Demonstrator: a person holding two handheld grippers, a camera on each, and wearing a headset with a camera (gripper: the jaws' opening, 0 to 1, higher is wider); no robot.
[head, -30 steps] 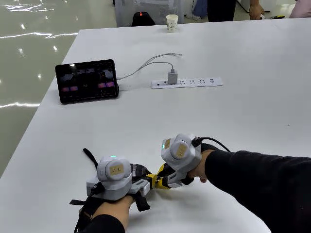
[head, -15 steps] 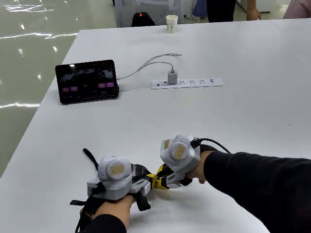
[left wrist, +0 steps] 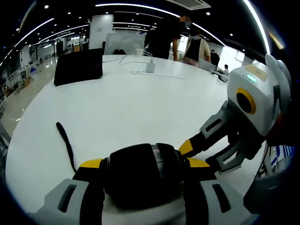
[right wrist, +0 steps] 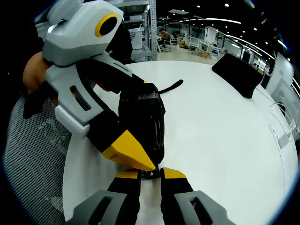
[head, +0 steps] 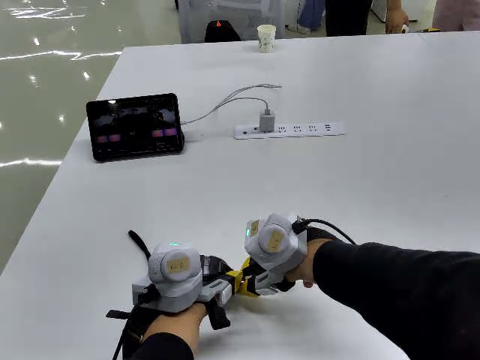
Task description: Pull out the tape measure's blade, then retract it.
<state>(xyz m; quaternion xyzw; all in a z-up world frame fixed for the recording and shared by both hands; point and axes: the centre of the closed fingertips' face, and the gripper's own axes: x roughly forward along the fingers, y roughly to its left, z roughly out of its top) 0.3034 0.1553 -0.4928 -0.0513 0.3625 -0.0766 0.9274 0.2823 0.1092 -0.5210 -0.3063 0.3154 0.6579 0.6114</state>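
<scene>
Head view: by desk [head: 360,172] near edge, tape measure [head: 216,265] largely hidden between tongs.
Left gripper view: left tongs [left wrist: 145,165] clamped around its rounded, matte black case.
Right gripper view: right tongs [right wrist: 150,174] pinched on small metal blade tip [right wrist: 151,176], hard to make out.

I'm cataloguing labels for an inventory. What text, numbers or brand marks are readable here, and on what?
Nothing readable.
Black tablet screen: purple tiles, too small.
Yellow stickers on left hand-held gripper and right hand-held gripper: blurred.
White paper cup: print too small.
Black tape measure: no marking visible.
</scene>
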